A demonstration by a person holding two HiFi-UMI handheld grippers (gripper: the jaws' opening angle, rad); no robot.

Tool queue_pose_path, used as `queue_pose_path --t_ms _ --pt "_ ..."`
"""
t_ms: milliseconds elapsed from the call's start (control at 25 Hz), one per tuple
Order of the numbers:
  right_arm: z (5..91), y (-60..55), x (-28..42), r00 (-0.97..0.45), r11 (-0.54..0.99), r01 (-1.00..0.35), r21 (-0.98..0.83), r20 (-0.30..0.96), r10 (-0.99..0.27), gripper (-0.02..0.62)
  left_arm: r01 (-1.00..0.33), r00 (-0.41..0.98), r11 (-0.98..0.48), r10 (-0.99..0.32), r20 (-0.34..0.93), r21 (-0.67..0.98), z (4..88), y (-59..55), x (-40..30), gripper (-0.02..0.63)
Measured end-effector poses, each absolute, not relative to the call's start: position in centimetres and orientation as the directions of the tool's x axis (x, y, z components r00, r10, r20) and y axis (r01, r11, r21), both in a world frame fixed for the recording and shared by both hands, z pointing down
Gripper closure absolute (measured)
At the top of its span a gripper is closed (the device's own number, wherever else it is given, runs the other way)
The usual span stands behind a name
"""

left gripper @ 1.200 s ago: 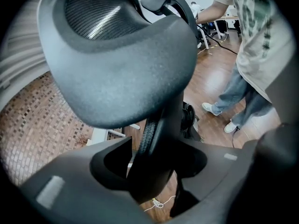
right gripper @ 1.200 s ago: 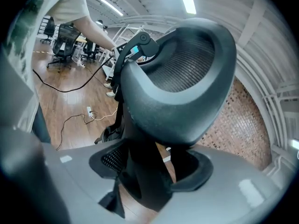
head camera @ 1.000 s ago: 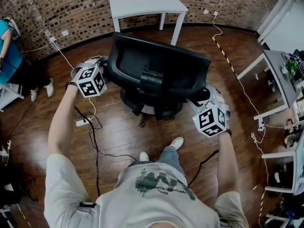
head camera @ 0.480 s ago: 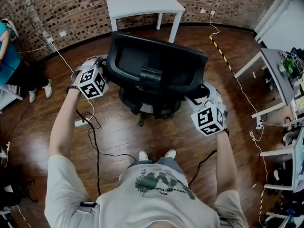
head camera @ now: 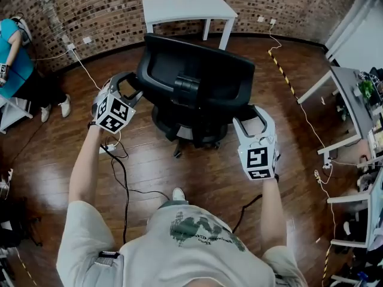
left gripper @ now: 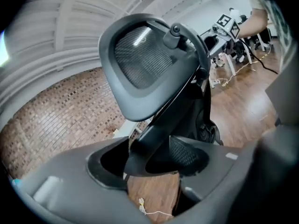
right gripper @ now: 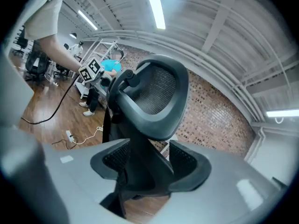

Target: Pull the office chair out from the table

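The office chair (head camera: 197, 79) stands on the wooden floor (head camera: 209, 178), clear of the white desk (head camera: 185, 5) beyond it, with its backrest toward the person. The left gripper (head camera: 130, 84) is just beside the backrest's left edge. Its jaws are wide and opening, and the pads press on nothing. The right gripper (head camera: 250, 115) is near the chair's right side, jaws wide but closing, also gripping nothing.

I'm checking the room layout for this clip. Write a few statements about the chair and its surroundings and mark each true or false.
The office chair is tucked under the white table. False: it stands out on the floor, in front of the table.
The table stands by a brick wall. True.
The floor is carpeted. False: it is wood boards.
A white power strip lies on the floor. True.
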State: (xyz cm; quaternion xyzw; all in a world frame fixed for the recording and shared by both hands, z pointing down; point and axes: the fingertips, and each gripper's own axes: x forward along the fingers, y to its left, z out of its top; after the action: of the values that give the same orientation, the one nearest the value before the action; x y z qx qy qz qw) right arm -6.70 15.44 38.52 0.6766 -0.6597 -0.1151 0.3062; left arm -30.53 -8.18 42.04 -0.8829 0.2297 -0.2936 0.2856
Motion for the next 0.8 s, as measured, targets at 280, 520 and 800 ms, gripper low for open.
queue_pose_path --t_ms 280,520,800 --pt "37.9 19.6 -8.7 0.059 0.033 -0.89 0.455 0.186 -0.981 0.423 -0.313 0.755 -0.752 -0.568 0.328 -0.58 41.3 -0.1 -31.0 0.396" --pt "36.6 24.4 -11.1 0.021 0.02 -0.935 0.354 0.111 -0.994 0.488 -0.356 0.799 -0.778 -0.541 0.263 -0.518 39.8 8.4 -31.3 0.447" --pt "36.0 28.9 -14.0 -0.022 0.035 -0.97 0.242 0.057 -0.998 0.588 -0.366 0.882 -0.852 -0.446 0.151 -0.373 37.1 18.2 -29.3 0.589"
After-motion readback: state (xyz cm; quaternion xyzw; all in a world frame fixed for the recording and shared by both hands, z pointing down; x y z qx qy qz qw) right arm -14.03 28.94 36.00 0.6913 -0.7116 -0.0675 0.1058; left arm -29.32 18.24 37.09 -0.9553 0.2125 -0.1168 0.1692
